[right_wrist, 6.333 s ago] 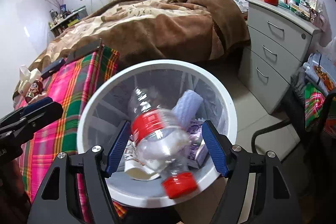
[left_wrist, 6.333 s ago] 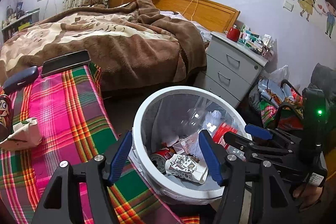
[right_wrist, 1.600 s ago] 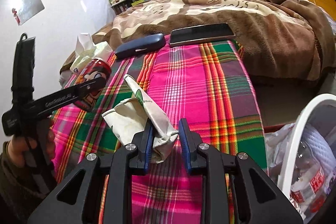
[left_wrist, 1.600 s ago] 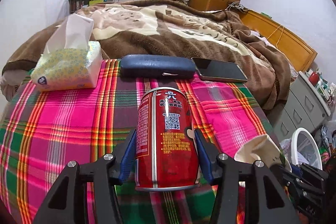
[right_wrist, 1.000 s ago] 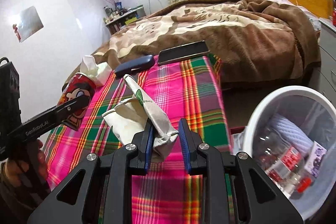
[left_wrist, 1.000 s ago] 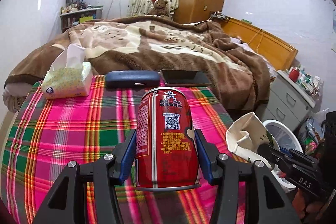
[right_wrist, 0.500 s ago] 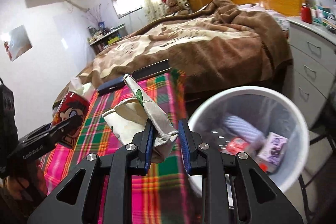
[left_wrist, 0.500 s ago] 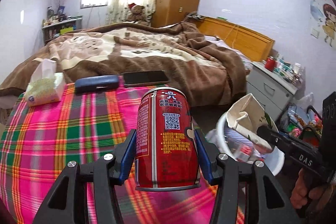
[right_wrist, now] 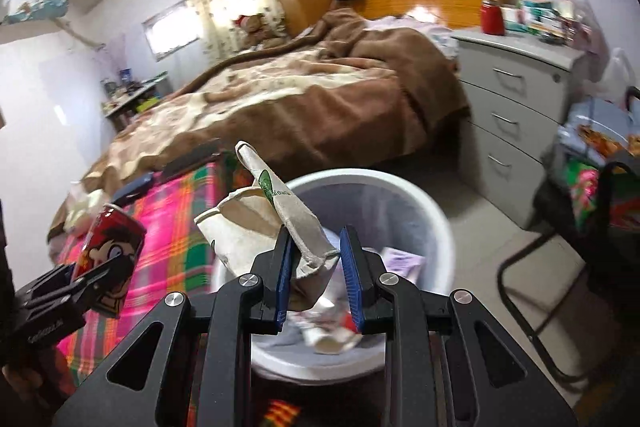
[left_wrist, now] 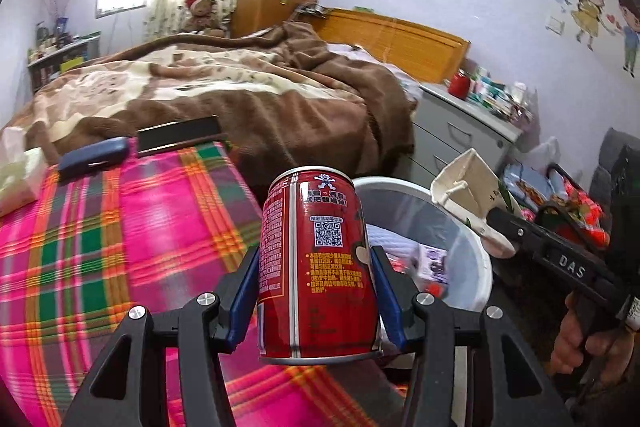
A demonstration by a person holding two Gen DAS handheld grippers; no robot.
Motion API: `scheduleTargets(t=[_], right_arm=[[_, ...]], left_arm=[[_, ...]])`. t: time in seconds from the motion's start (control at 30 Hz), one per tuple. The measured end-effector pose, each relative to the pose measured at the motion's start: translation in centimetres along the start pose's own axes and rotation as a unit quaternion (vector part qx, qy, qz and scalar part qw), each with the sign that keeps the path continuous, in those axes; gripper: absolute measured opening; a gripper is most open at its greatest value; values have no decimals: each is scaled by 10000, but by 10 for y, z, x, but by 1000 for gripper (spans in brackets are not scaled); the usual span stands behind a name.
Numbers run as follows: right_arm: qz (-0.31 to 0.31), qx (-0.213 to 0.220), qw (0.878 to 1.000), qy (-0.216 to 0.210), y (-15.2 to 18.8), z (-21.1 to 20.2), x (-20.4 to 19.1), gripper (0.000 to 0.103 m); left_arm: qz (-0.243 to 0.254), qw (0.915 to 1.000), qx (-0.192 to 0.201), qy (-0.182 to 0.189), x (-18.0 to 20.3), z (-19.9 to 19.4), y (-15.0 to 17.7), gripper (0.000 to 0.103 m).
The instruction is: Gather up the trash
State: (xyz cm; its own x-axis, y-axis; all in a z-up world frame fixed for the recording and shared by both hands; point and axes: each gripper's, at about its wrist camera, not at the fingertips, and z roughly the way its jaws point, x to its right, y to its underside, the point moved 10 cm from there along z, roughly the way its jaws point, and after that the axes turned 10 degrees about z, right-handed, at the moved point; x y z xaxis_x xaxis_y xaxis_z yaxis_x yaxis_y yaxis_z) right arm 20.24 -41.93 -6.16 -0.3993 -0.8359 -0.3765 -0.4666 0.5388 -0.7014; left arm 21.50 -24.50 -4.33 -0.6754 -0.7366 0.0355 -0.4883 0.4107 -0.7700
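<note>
My left gripper (left_wrist: 316,291) is shut on an upright red drink can (left_wrist: 316,267), held above the edge of the plaid cloth (left_wrist: 120,247), just left of the white trash bin (left_wrist: 476,267). My right gripper (right_wrist: 316,279) is shut on a crumpled beige paper cup (right_wrist: 272,223), held over the bin's (right_wrist: 436,227) near rim. The bin holds several pieces of trash. The can also shows in the right wrist view (right_wrist: 110,251). The paper cup and right gripper show in the left wrist view (left_wrist: 468,195), above the bin's far side.
A blue glasses case (left_wrist: 94,157), a black phone (left_wrist: 178,135) and a tissue pack (left_wrist: 18,175) lie at the cloth's far end. Behind is a bed with a brown blanket (left_wrist: 240,95). A grey drawer unit (right_wrist: 516,103) and a black chair (right_wrist: 560,287) stand right of the bin.
Both grippers have swung right from the plaid cloth toward the bin, carrying the can and the paper cup. The cup is now over the bin's rim.
</note>
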Motion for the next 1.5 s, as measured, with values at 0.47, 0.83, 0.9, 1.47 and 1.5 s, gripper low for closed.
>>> scheduleTargets(t=[0.47, 0.83, 0.9, 1.47, 1.5], right_arm=[[113, -207, 9971, 728, 3, 20, 54, 26], [-32, -206, 9979, 617, 3, 18, 55, 52], [-15, -182, 9979, 625, 3, 15, 56, 52], [-388, 85, 9992, 64, 22, -13, 6, 52], [-425, 90, 9990, 43, 24, -13, 2, 52]], left_arm=[[270, 9984, -399, 284, 53, 61, 4, 53], [252, 9991, -278, 209, 54, 60, -3, 70], [239, 9993, -255, 165, 52, 57, -2, 70], [-104, 9985, -123, -517, 10, 7, 28, 75], [-129, 9982, -125, -567, 7, 2, 32, 75]])
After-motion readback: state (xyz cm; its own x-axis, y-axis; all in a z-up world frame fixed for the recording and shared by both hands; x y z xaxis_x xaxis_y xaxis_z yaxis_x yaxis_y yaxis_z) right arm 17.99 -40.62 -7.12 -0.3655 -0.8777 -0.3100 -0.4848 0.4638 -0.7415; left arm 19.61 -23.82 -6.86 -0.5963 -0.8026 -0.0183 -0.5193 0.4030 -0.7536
